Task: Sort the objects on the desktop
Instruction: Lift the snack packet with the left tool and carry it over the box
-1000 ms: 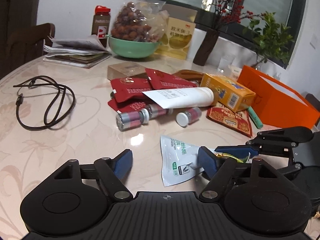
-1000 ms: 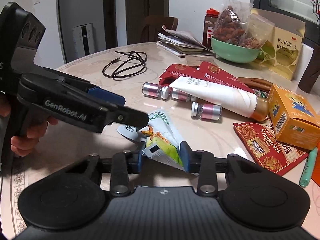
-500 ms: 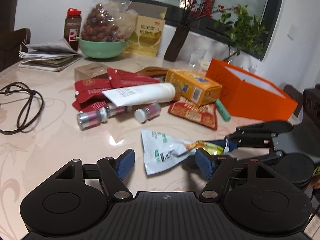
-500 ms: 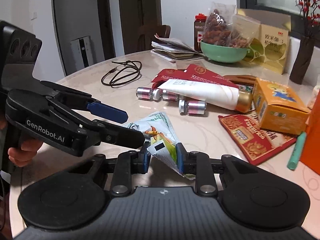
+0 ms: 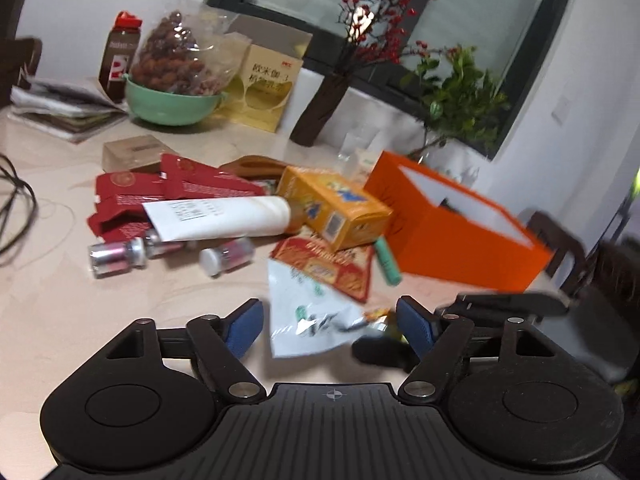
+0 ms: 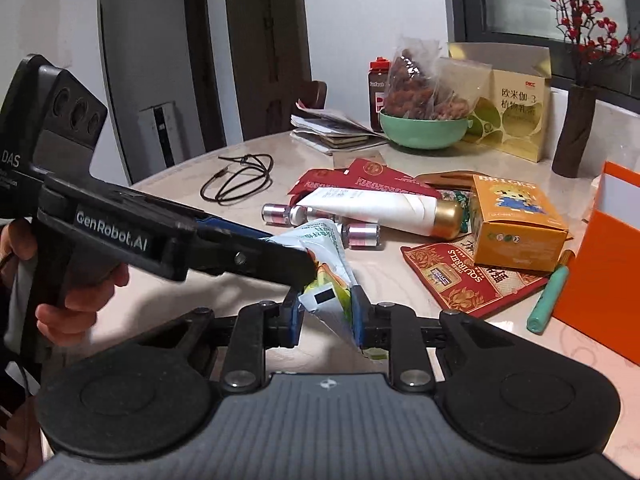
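Observation:
My right gripper (image 6: pixel 325 312) is shut on a white and green snack pouch (image 6: pixel 328 256) and holds it off the table. The pouch (image 5: pixel 312 312) hangs between my left gripper's open fingers (image 5: pixel 332 326), which do not grip it. The left gripper's fingertips (image 6: pixel 298 266) overlap the pouch's upper part in the right wrist view. The right gripper (image 5: pixel 404 344) shows at the right of the left wrist view. An open orange box (image 5: pixel 460 232) stands to the right, and also shows in the right wrist view (image 6: pixel 604 264).
On the table lie a white tube (image 6: pixel 380 210), small vials (image 6: pixel 362 236), red packets (image 6: pixel 464 276), an orange carton (image 6: pixel 516 228), a green pen (image 6: pixel 548 300), a black cable (image 6: pixel 240 176), a green bowl of nuts (image 6: pixel 424 128), and papers (image 6: pixel 332 132).
The right gripper has lifted the pouch and carried it right, toward the orange box. The left gripper has followed, staying open around the pouch. The view has swung right.

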Demonstrator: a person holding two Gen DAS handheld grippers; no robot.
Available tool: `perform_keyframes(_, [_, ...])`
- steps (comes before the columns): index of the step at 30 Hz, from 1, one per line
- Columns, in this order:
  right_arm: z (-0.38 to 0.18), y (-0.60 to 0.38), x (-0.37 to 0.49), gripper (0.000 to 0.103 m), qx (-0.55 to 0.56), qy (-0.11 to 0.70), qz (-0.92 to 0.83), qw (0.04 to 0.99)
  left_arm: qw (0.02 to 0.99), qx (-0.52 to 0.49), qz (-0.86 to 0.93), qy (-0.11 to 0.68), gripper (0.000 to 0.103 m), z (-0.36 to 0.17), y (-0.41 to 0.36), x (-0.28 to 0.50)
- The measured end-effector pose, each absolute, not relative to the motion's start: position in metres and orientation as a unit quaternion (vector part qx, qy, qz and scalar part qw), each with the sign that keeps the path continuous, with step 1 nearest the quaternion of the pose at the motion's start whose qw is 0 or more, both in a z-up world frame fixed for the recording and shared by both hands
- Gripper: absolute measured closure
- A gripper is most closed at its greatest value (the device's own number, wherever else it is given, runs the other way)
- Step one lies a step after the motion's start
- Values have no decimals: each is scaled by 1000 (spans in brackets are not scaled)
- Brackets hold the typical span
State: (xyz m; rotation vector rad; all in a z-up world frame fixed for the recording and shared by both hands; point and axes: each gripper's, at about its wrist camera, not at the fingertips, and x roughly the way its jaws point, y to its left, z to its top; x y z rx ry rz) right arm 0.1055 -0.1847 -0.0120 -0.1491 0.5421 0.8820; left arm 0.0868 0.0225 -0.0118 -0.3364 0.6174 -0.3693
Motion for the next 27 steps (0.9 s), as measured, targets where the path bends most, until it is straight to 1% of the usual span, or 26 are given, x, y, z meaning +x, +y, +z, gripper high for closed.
perform_keyframes(1, [-12, -184, 103, 76, -81, 255, 421, 867, 921, -169, -179, 301, 30, -11, 21, 89])
perform_keyframes(3, [-11, -184, 103, 77, -87, 255, 414, 869, 924, -164, -174, 300, 45, -9, 17, 90])
perform_keyframes(4, [-12, -187, 104, 78, -82, 258, 414, 869, 925, -162, -169, 300, 60, -8, 16, 90])
perform_keyframes(11, [-8, -204, 106, 79, -77, 253, 403, 876, 929, -148, -168, 294, 63, 1, -3, 93])
perform_keyframes(16, [11, -226, 111, 79, -86, 236, 379, 891, 932, -142, -188, 277, 63, 22, -30, 109])
perform_keyframes(27, [74, -325, 146, 79, -71, 204, 286, 934, 927, -122, -272, 225, 63, 85, -144, 184])
